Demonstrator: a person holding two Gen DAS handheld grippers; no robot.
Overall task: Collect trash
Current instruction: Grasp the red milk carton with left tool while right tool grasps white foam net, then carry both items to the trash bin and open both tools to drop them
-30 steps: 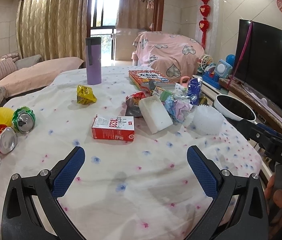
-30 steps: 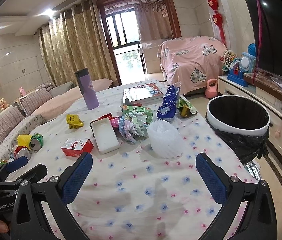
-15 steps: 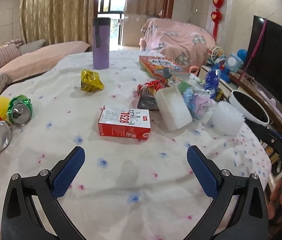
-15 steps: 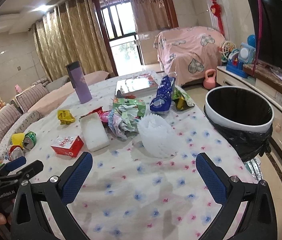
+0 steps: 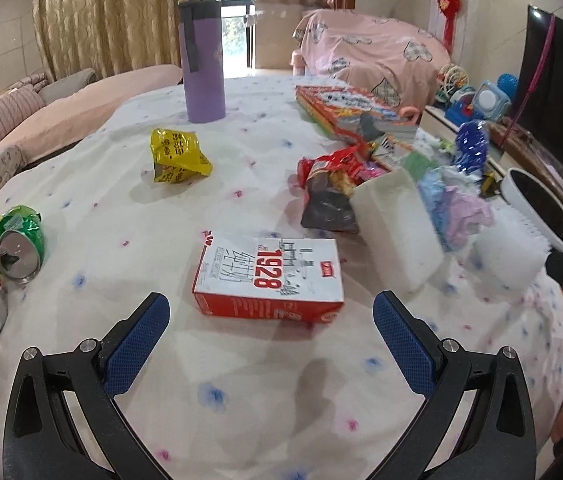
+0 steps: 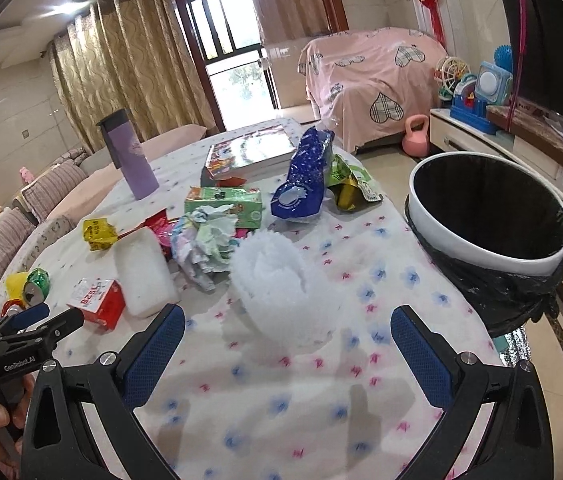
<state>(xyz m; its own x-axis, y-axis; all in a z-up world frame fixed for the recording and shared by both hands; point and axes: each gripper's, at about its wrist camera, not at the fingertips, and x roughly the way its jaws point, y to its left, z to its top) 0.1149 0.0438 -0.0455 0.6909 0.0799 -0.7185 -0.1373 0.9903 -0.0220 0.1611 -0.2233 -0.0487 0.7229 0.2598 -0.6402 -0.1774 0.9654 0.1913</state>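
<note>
My left gripper (image 5: pixel 271 312) agape, short of red carton (image 5: pixel 269 276); right gripper (image 6: pixel 287 330) agape before white foam net (image 6: pixel 281 284); step: first pickups; next: straddle, clamp, carry to bin (image 6: pixel 489 256).

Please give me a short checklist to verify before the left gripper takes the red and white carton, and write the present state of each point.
1. Left gripper open wide enough for the red and white carton: ok.
2. Carton lined up between the fingers: ok, it lies just ahead of them, roughly centred.
3. Carton free of neighbours: ok, the white foam block lies apart, on its right.
4. Right gripper open and holding nothing: ok, it faces the white foam net.
5. Trash bin open with a bag inside: ok.
6. Carton empty or full: cannot tell.
</note>
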